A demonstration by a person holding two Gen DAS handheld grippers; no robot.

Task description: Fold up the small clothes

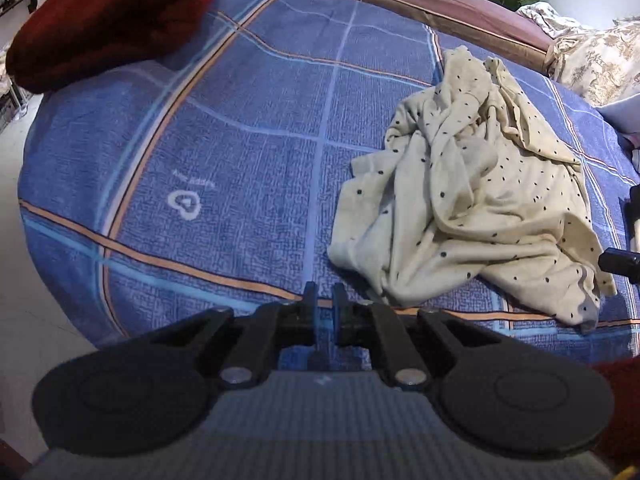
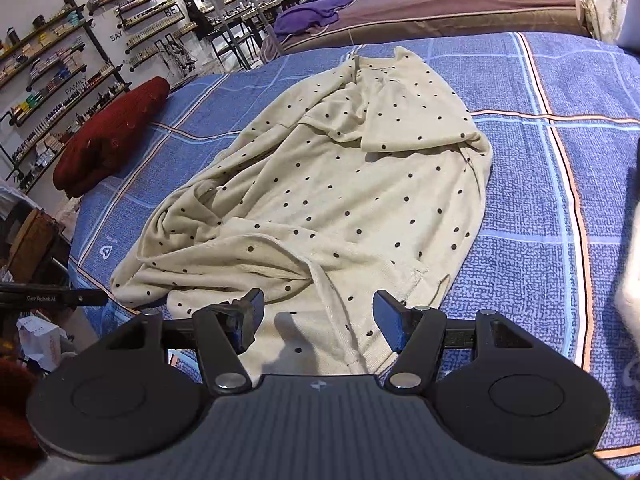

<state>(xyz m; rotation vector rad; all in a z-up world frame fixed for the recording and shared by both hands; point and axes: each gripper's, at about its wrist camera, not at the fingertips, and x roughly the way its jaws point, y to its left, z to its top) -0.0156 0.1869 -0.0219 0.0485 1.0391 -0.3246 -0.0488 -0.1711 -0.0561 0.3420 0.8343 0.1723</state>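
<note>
Cream cotton with small dark dots, the shirt (image 1: 476,200) lies crumpled on the blue checked bedsheet (image 1: 248,128), bunched into ridges and folds rather than spread flat. In the right wrist view the same shirt (image 2: 340,200) stretches away from the camera, its collar end farthest off and one hem edge closest, with a fold of cloth turned back over the upper part.

The right gripper (image 2: 318,322) hovers directly over the near hem of the shirt, its jaws wide apart and nothing between them; whether its fingers (image 2: 250,318) touch the cloth cannot be told. The left gripper (image 1: 324,304) sits to the left of the shirt, over bare sheet just beside the shirt's near left corner. Its jaws are drawn nearly together, only a thin gap between them, and they hold nothing.

A dark red knitted garment (image 1: 108,20) lies folded well away from the shirt, at the far left corner of the sheet (image 2: 540,184); in the right wrist view the red garment (image 2: 112,140) is seen left of the shirt near the bed's edge. A small white heart mark (image 1: 185,204) is printed on the sheet, left of the shirt. Beyond the shirt's collar end a purple cloth (image 2: 308,16) rests on a brown cover (image 2: 460,4). Farther left of the shirt, past the bed, wall shelves (image 2: 60,68) carry rows of small items.
</note>
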